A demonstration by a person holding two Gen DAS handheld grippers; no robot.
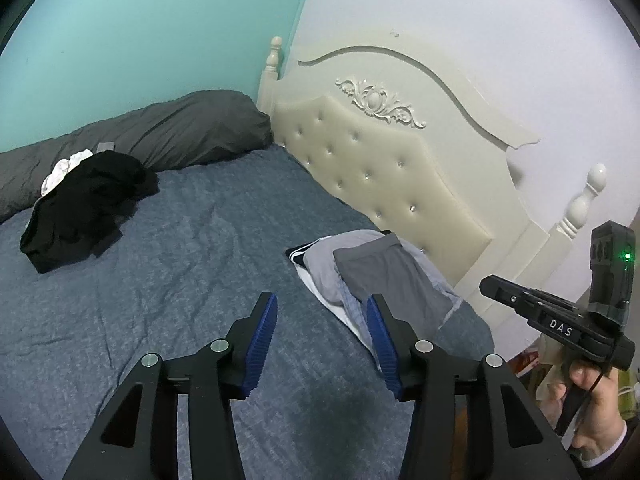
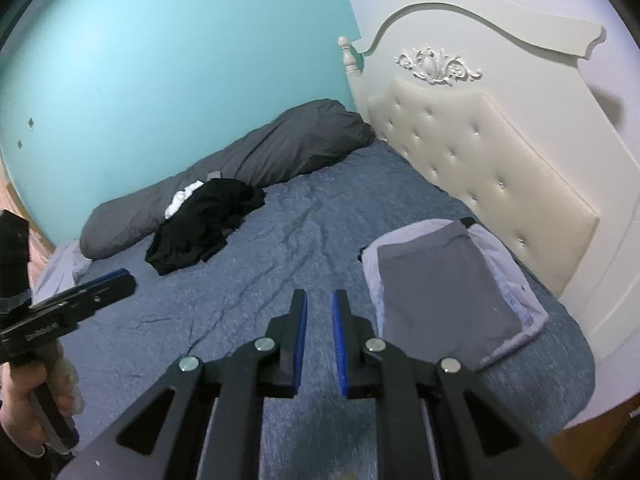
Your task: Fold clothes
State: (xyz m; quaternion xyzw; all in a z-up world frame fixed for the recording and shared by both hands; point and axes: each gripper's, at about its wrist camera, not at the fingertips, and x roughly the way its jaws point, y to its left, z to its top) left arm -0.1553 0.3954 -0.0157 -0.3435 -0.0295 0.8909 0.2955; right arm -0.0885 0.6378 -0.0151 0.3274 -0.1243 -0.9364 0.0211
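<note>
Left wrist view: I am looking along my left gripper, whose two black fingers with blue ribbed pads are standing wide apart, holding nothing, above the blue bedsheet. Just beyond the fingertips, at the bed's right edge beside the cream tufted headboard, a stack of folded clothes is lying with a grey piece on top and paler layers showing underneath. Near the far left edge of the bed, a heap of black clothes is lying crumpled, with a bit of white cloth peeking out behind it. A long dark grey pillow is running along the teal wall. At the right edge of the picture, my right gripper is showing from the side, held by a hand; from this angle I cannot tell how its fingers are set.

Right wrist view: I am looking along the right gripper. Its blue pads are sitting slightly apart, with a narrow gap and nothing between them. The folded stack is lying just to the right of the fingertips, close to the headboard. The black heap is lying well apart from it, near the grey pillow at the far edge. At the left, the other gripper is showing side-on, held by a hand.
</note>
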